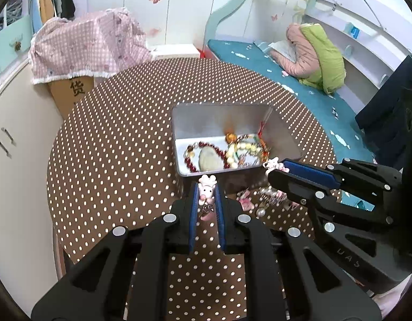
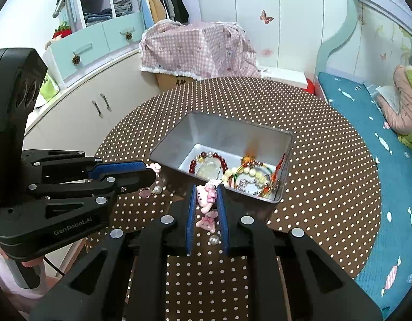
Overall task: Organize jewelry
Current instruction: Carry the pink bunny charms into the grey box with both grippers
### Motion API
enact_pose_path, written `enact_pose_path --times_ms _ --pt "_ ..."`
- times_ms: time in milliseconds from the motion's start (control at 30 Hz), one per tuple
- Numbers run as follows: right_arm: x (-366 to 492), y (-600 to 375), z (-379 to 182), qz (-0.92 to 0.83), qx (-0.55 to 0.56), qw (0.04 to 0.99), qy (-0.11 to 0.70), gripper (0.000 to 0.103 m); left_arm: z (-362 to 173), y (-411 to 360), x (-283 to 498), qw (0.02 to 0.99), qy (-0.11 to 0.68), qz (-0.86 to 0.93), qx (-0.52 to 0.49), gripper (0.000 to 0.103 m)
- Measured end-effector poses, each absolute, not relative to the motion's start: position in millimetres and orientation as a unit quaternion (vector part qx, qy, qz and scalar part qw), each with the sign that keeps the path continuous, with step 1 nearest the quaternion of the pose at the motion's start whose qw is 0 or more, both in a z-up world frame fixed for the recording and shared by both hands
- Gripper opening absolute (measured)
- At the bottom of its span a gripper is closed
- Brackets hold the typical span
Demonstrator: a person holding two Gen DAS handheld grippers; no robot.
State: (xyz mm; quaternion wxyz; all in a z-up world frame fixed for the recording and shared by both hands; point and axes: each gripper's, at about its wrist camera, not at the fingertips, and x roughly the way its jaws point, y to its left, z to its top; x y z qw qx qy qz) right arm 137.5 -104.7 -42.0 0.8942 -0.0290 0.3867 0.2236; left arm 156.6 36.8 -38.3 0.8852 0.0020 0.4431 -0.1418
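An open metal tin (image 1: 283, 131) (image 2: 168, 144) stands on the round polka-dot table (image 1: 112, 147) (image 2: 326, 160). It holds a dark red bead bracelet (image 1: 219, 148) (image 2: 223, 159), a cream bead bracelet (image 1: 246, 147) (image 2: 248, 172) and other pieces. My left gripper (image 1: 206, 190) (image 2: 152, 171) is shut on a pink-and-white charm bracelet (image 1: 206, 191) just before the tin's near wall. My right gripper (image 2: 207, 195) (image 1: 275, 167) is shut on the other end of the same charm bracelet (image 2: 207, 196); its charms and pearls (image 1: 270, 195) (image 2: 214, 239) hang between the two.
A cardboard box under pink checked cloth (image 1: 91, 50) (image 2: 198, 50) stands behind the table. A white cupboard (image 1: 19, 139) (image 2: 99, 107) is on the left, a teal bench (image 1: 299, 80) (image 2: 366, 123) with a pink-green jacket (image 1: 313, 53) on the right.
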Motion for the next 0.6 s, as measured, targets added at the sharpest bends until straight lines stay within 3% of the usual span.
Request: enact_pose_path --times_ms 600 --pt "168 -123 -30 0.198 -0.023 0.903 0.381 0.014 -18 16 198 0.887 0.431 -0.167 0.011 0.013"
